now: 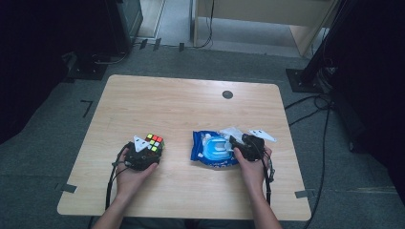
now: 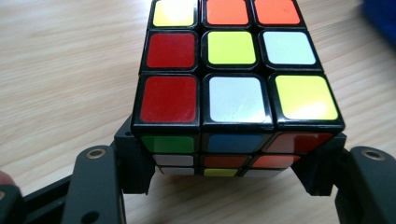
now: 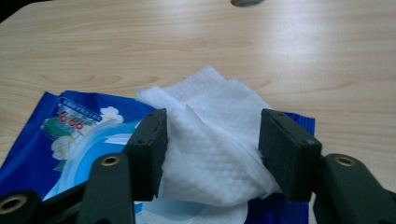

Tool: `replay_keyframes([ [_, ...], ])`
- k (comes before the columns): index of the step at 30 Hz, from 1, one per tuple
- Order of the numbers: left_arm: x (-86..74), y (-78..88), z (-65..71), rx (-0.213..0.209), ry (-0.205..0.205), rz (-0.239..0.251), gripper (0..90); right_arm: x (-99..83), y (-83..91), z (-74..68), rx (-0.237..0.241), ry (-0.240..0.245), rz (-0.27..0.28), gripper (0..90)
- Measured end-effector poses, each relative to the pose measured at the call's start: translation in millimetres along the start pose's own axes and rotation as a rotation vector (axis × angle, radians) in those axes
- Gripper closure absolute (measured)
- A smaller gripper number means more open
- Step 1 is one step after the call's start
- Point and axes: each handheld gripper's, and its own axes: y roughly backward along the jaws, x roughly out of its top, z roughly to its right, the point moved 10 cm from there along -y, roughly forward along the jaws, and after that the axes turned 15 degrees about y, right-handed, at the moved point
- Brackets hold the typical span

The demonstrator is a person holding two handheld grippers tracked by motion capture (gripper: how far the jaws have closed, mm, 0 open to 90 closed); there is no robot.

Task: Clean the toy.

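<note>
Left claw (image 2: 229,172) clamped on cube (image 2: 233,79), right claw (image 3: 212,154) wide around wipe (image 3: 210,140) atop wipes pack (image 3: 51,140)

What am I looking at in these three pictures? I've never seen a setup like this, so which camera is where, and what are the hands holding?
There is no robot arm here. A person sits at a wooden table and holds a hand-operated two-jaw gripper in each hand. The high view looks down from above the person's side; each of the other two pictures comes from a camera riding on one gripper, looking along its black jaws.

The left gripper is shut on a colour puzzle cube, its jaws pressed against the cube's lower sides.

The right gripper has a white wet wipe between its jaws, over a blue wipe pack. Whether the jaws pinch the wipe is unclear.
</note>
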Motion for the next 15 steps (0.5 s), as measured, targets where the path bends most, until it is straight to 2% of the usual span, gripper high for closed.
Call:
replay_keyframes([
  [1, 1.3, 1.1, 2.7, -0.019, -0.007, 0.01, 34.1, 0.0, 0.0, 0.0, 0.0, 0.0, 0.0, 47.6],
  [2, 2.4, 1.7, 4.8, -0.027, -0.027, 0.019, 34.1, -2.6, -1.6, 0.0, 0.01, -0.02, -0.008, 50.0],
  [3, 2.6, 1.0, 5.9, -0.019, -0.064, 0.025, 34.2, -5.4, -3.4, 1.0, 0.009, -0.03, -0.017, 52.1],
  [4, 2.0, 0.9, 6.1, -0.018, -0.082, 0.024, 34.2, -8.3, -5.1, 1.9, 0.007, -0.039, -0.024, 56.0],
  [6, -0.3, 2.2, 10.6, -0.067, -0.084, 0.023, 34.1, -11.3, -6.0, 3.7, -0.021, -0.025, -0.037, 66.4],
  [8, -0.9, 4.2, 14.3, -0.08, -0.097, 0.03, 34.1, -13.2, -5.9, 4.3, -0.032, -0.005, -0.047, 72.6],
  [10, -0.3, 7.1, 20.3, -0.104, -0.122, 0.035, 34.1, -12.3, -3.1, 6.1, -0.022, -0.008, -0.023, 81.6],
  [12, -0.2, 9.1, 24.3, -0.11, -0.146, 0.04, 34.1, -11.7, -1.7, 6.7, -0.025, -0.005, -0.015, 83.1],
  [15, -3.4, 7.7, 29.7, -0.133, -0.159, 0.027, 34.1, -5.2, 5.8, 4.2, -0.041, 0.034, 0.028, 85.5],
])
